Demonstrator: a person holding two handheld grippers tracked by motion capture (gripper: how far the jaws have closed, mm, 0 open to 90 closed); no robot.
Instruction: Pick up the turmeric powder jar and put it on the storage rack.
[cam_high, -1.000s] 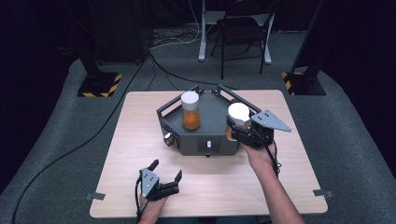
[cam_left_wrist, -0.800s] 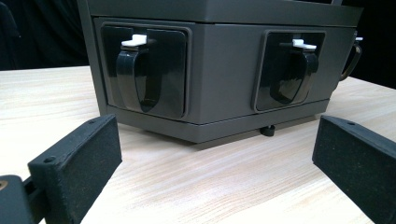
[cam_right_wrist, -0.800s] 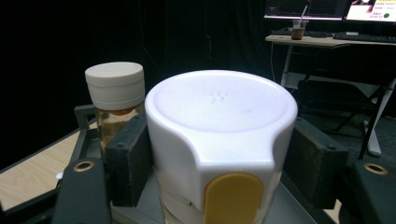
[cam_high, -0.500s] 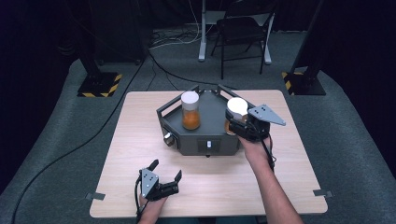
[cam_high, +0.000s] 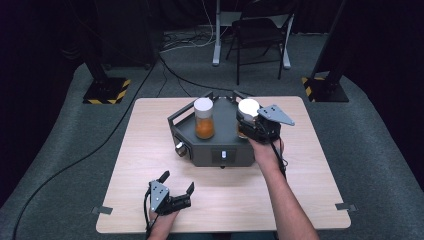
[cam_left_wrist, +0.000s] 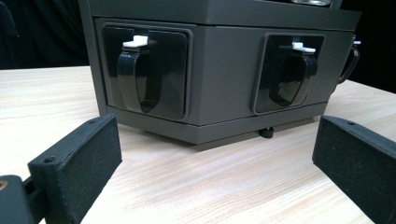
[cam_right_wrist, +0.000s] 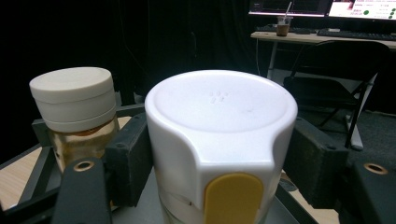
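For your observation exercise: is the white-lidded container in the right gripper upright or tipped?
Upright: the container stands with its flat lid level on top, clamped between the right gripper pads.

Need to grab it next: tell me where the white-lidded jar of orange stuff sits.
The jar stands on the grey box, left of the container in the right tool.

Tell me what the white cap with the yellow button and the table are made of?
The white cap looks like smooth, slightly glossy plastic: its moulded, rounded edges catch soft light. The yellow button seems matte plastic too. The table looks like pale wood or wood-look laminate, with streaky grain lines.
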